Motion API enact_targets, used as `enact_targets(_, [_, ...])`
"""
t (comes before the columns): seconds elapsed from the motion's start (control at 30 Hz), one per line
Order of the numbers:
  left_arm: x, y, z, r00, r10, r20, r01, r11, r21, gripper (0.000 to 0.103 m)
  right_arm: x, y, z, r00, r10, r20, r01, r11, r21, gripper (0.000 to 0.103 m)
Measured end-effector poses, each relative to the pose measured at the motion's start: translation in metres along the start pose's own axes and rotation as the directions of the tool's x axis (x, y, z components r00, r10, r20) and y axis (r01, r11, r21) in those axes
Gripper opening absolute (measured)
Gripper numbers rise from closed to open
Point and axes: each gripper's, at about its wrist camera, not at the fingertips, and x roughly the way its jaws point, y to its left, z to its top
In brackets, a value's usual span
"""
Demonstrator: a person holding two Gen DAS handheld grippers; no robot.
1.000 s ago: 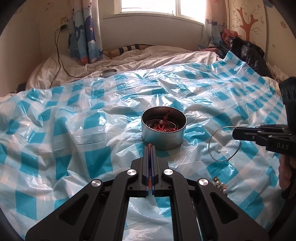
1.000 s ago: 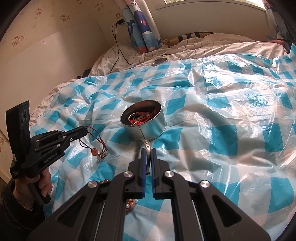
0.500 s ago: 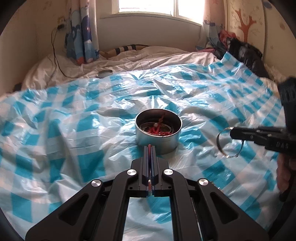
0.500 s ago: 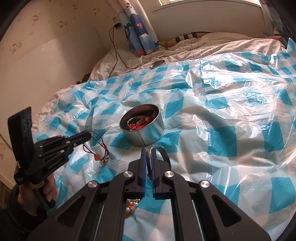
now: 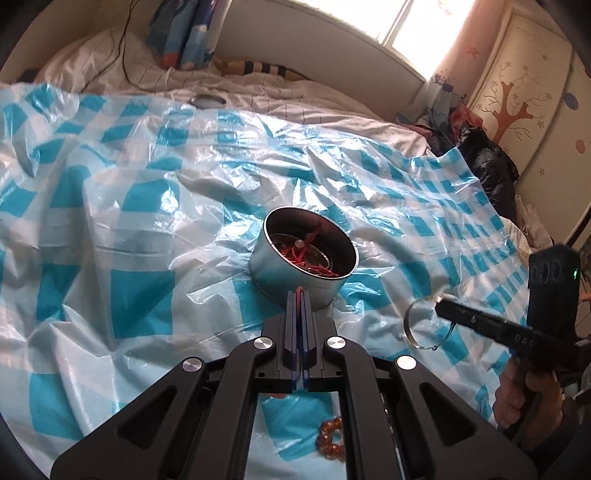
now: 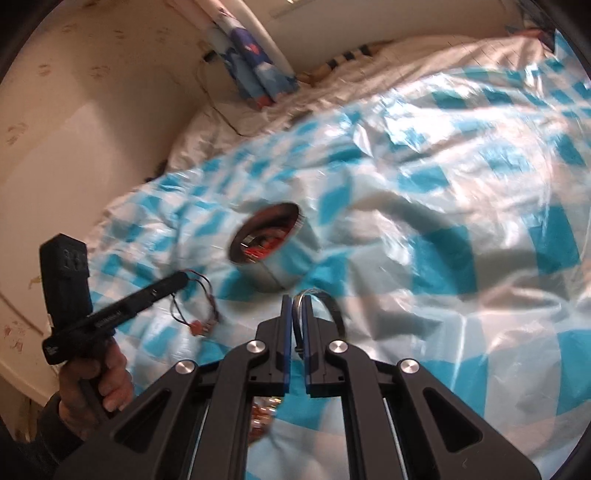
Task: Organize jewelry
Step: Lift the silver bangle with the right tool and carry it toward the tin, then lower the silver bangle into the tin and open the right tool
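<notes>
A round metal tin (image 5: 303, 266) with red cords and other jewelry inside stands on the blue-checked plastic sheet (image 5: 140, 221); it also shows in the right wrist view (image 6: 271, 247). My left gripper (image 5: 300, 295) is shut on a red cord necklace (image 6: 199, 299), which hangs from its tip left of the tin. My right gripper (image 6: 297, 301) is shut on a silver bangle (image 5: 417, 325) and holds it in the air to the right of the tin. Both grippers are lifted above the sheet, close to the tin.
An amber bead bracelet (image 5: 330, 439) lies on the sheet under the left gripper. A small round lid (image 5: 207, 100) lies at the far edge of the sheet. White bedding, a curtain (image 5: 184, 33) and a black bag (image 5: 487, 162) lie beyond.
Both grippers have risen and tilted, each keeping its piece. The bangle has moved up and closer to the tin. The necklace now hangs clear of the sheet.
</notes>
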Motion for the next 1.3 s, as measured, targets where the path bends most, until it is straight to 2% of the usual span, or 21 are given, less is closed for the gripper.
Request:
enact_targets(0.1, [0.005, 0.01, 0.0, 1.0, 0.007, -0.02, -0.007, 0.999, -0.039, 0.002, 0.0, -0.006, 0.0, 0.997, -0.08, -0.004, 0.08, 0.997, 0.0, 0.007])
enact_targets(0.2, [0.009, 0.016, -0.001, 0.999, 0.014, -0.036, -0.016, 0.998, -0.062, 0.002, 0.004, -0.012, -0.002, 0.993, -0.113, -0.032, 0.113, 0.994, 0.009, 0.012])
enact_targets(0.23, [0.01, 0.016, -0.002, 0.999, 0.015, -0.04, -0.018, 0.998, -0.063, 0.002, 0.006, -0.013, -0.003, 0.993, -0.114, -0.044, 0.114, 0.993, 0.009, 0.017])
enact_targets(0.27, [0.01, 0.016, -0.002, 0.999, 0.017, -0.044, -0.02, 0.998, -0.061, 0.002, 0.008, -0.013, -0.005, 0.991, -0.117, -0.058, 0.118, 0.993, 0.011, 0.035])
enact_targets(0.3, [0.011, 0.015, -0.003, 0.999, 0.019, -0.045, -0.022, 0.998, -0.057, 0.002, 0.009, -0.013, -0.005, 0.991, -0.118, -0.061, 0.119, 0.993, 0.01, 0.04])
enact_targets(0.37, [0.011, 0.016, -0.003, 0.999, 0.016, -0.049, -0.019, 0.998, -0.056, 0.002, 0.01, -0.009, -0.006, 0.99, -0.125, -0.064, 0.125, 0.992, -0.013, 0.039])
enact_targets(0.43, [0.011, 0.015, -0.004, 0.998, 0.02, -0.053, -0.023, 0.999, -0.049, 0.002, 0.009, -0.006, -0.007, 0.986, -0.156, -0.061, 0.154, 0.987, -0.046, 0.026])
enact_targets(0.47, [0.011, 0.015, -0.004, 0.998, 0.021, -0.055, -0.024, 0.999, -0.046, 0.002, 0.009, -0.005, -0.008, 0.985, -0.159, -0.062, 0.156, 0.986, -0.052, 0.015])
enact_targets(0.6, [0.01, 0.014, -0.004, 0.998, 0.016, -0.057, -0.018, 0.999, -0.047, 0.002, 0.003, 0.003, -0.006, 0.984, -0.18, -0.019, 0.177, 0.98, -0.096, 0.007])
enact_targets(0.8, [0.002, 0.003, -0.002, 1.0, -0.013, -0.022, 0.013, 1.0, -0.015, 0.002, -0.014, 0.016, 0.0, 0.987, -0.136, 0.085, 0.146, 0.981, -0.13, 0.006])
enact_targets(0.93, [-0.005, -0.007, 0.003, 1.0, -0.003, 0.005, 0.003, 1.0, 0.02, 0.002, -0.022, 0.029, 0.004, 0.987, -0.083, 0.139, 0.106, 0.981, -0.164, 0.006])
enact_targets(1.13, [-0.016, -0.025, 0.012, 0.999, 0.013, 0.05, -0.016, 0.998, 0.065, 0.002, -0.027, 0.036, 0.022, 0.981, 0.008, 0.196, 0.025, 0.986, -0.166, 0.006])
enact_targets(1.3, [-0.02, -0.037, 0.015, 0.997, 0.033, 0.067, -0.041, 0.993, 0.11, 0.002, -0.027, 0.041, 0.028, 0.977, 0.043, 0.21, -0.005, 0.984, -0.179, 0.006])
